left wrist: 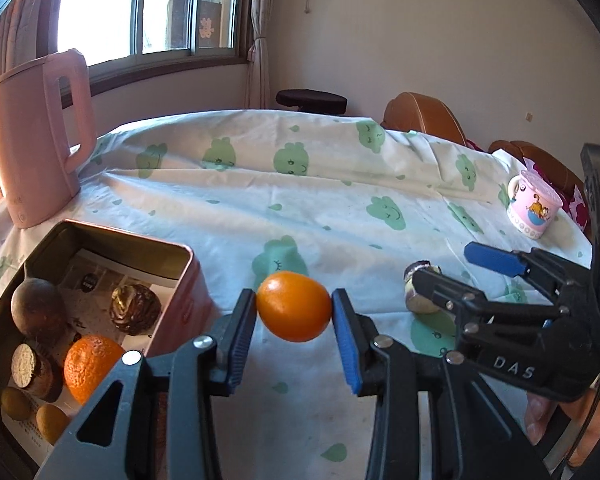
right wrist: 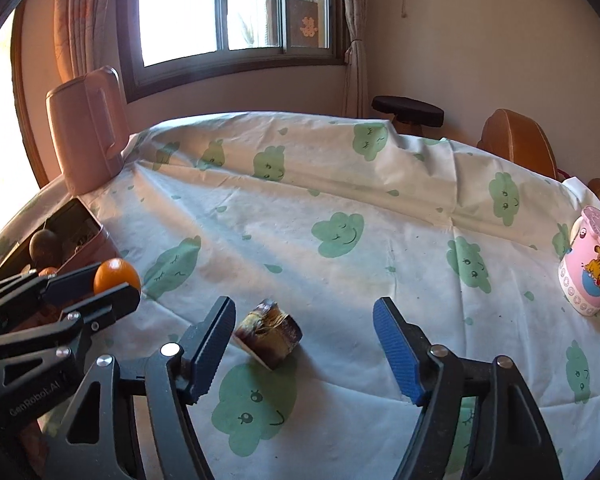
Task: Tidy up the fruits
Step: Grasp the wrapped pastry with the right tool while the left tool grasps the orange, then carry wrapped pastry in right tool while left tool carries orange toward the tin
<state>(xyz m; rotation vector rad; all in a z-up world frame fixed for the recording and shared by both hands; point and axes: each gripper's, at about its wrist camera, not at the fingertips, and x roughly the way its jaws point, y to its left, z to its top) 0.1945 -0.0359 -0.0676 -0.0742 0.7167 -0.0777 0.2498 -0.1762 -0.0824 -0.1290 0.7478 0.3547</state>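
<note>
Two tongs work: left tongs [left wrist: 294, 308] grip the orange fruit [left wrist: 294, 306] just right of the tin [left wrist: 188, 256]; right tongs [right wrist: 304, 344] gape around the brown piece [right wrist: 270, 330] on the table [right wrist: 380, 208]. Next, I judge, carry it over the tin.

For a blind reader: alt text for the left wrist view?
The left gripper clamps a small orange fruit above a cloud-print tablecloth, beside an open tin of fruit. The right gripper reaches a dark item.

Both wrist cameras look down along their jaws (close, steeply tilted), sharing the clothed table [left wrist: 340, 208] and window [right wrist: 236, 12].
</note>
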